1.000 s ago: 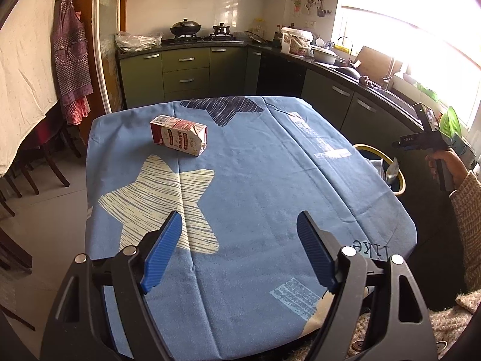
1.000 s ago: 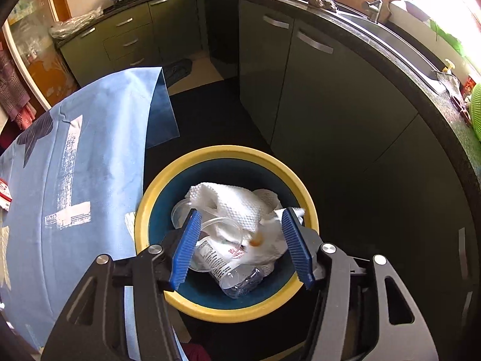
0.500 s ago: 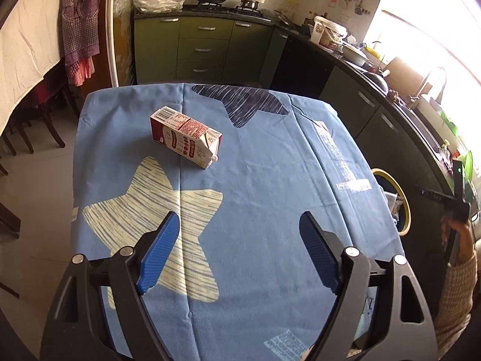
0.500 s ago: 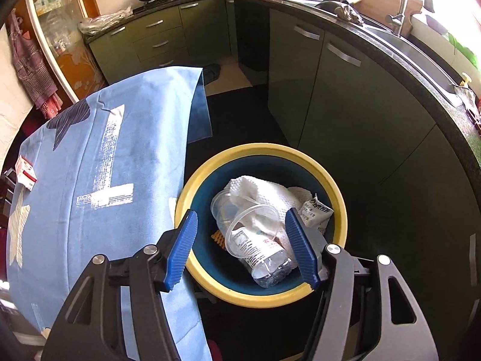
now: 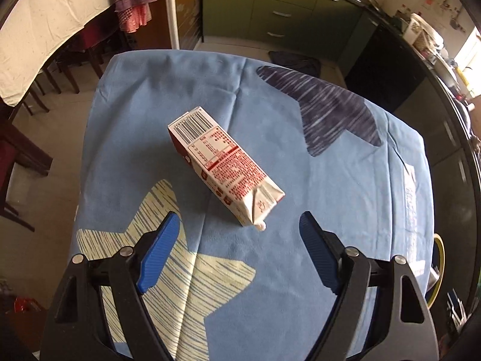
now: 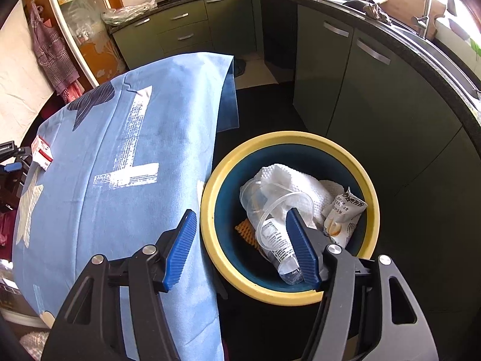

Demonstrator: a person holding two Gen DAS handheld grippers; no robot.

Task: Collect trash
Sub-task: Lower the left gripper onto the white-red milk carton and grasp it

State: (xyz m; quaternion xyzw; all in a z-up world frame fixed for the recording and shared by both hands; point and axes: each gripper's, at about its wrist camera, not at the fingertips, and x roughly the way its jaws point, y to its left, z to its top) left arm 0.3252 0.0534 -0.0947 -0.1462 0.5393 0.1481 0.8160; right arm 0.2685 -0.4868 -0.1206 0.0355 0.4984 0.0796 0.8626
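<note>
On the blue star-print cloth (image 5: 300,255) covering the worktop, I see the red-and-white carton (image 5: 224,170) lying on its side, its folded spout end nearest my left gripper (image 5: 240,252). That gripper hangs just short of the carton, jaws spread wide and empty. Well apart from the carton, off the cloth's edge, my right gripper (image 6: 242,248) is also spread and empty, above the yellow-rimmed bin (image 6: 207,207), which holds a clear bottle (image 6: 278,245), plastic cup (image 6: 255,192), tissue (image 6: 296,180) and a wrapper (image 6: 342,213).
</note>
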